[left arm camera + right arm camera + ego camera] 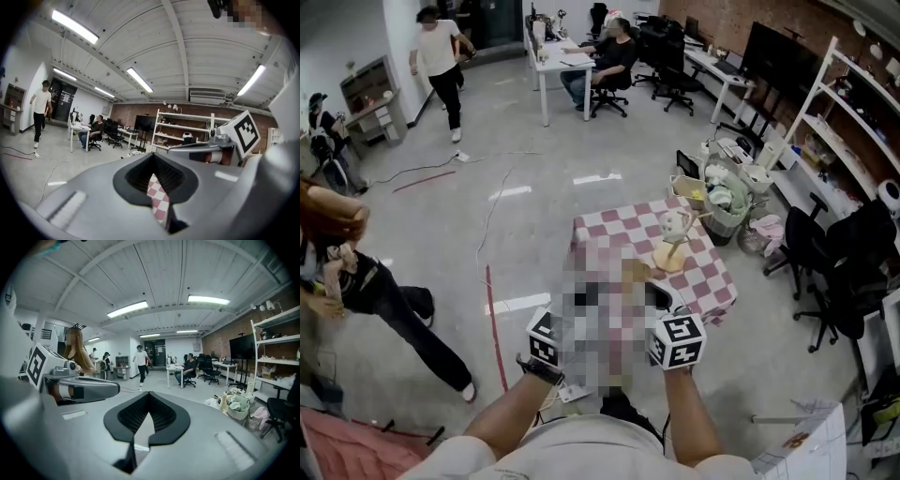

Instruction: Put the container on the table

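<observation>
Holding the left claw (152, 154) and the right claw (148, 394) raised side by side, well apart from the container (674, 225). Pressing each pair of jaws together at the tips, gripping nothing. Looking down on the container standing toward the far side of the checked worktop (712, 281), right at a pale wooden board (668, 257); on it or behind it, impossible telling. Appearing small, rounded, off-white; finer detail too small for telling.
</observation>
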Available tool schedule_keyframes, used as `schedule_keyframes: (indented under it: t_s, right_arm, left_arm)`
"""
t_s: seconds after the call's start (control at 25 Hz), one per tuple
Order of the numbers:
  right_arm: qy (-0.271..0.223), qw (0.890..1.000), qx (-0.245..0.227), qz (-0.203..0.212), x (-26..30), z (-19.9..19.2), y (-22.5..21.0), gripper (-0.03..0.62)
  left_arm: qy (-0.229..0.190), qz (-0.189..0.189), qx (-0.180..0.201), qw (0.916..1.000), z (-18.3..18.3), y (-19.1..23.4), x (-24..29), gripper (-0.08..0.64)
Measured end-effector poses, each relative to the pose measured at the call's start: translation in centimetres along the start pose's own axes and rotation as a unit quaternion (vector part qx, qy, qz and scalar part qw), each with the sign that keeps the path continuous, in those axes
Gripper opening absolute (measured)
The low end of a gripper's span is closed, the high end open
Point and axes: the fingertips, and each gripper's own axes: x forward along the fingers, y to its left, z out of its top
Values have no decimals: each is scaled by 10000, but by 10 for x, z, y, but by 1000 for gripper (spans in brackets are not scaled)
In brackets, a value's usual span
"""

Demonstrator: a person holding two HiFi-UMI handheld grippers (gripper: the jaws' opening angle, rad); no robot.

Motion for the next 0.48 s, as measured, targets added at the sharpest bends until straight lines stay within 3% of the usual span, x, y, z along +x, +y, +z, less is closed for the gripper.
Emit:
schedule_keyframes:
  t_s: [0.48]
  right_arm:
    - [-380, 9993, 10, -9, -25, 27, 13, 9]
  left_arm:
    - [-304, -1, 218, 9993, 35, -16, -19, 6]
